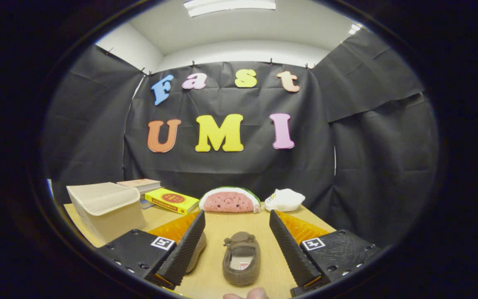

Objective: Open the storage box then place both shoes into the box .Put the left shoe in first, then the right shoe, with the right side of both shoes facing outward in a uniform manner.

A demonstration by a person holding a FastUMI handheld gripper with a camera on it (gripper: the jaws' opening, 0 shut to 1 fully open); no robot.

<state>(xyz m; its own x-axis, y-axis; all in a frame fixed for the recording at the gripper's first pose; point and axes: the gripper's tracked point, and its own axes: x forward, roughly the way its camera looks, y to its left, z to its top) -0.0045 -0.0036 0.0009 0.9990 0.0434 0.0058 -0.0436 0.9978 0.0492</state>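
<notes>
Gripper (237, 238) — held low over the surface (222, 222), jaws wide apart and clamped on nothing; likely spread so as to take a shoe between them.

Shoe, brown slipper type (242, 257) — lay flat on the surface between the jaws, its length running away from the camera, opening upward, touching neither jaw. Which foot it fits could not be told.

Second shoe (197, 249) — just beside the left jaw and largely hidden behind it; only a brown edge showed. Both shoes were outside the box, so neither was stowed yet.

Storage box, cream plastic (106, 209) — stood on the surface to the left, beyond the left jaw and well apart from the shoes. Whether its lid was open or closed could not be told with certainty.

Books (170, 200) — stacked behind the box, out of the working path.

Watermelon plush (230, 200) and white soft item (284, 200) — sat at the far edge against the booth wall.

Fingertips (247, 295) — at the near side, presumably the person steadying the tool.
</notes>
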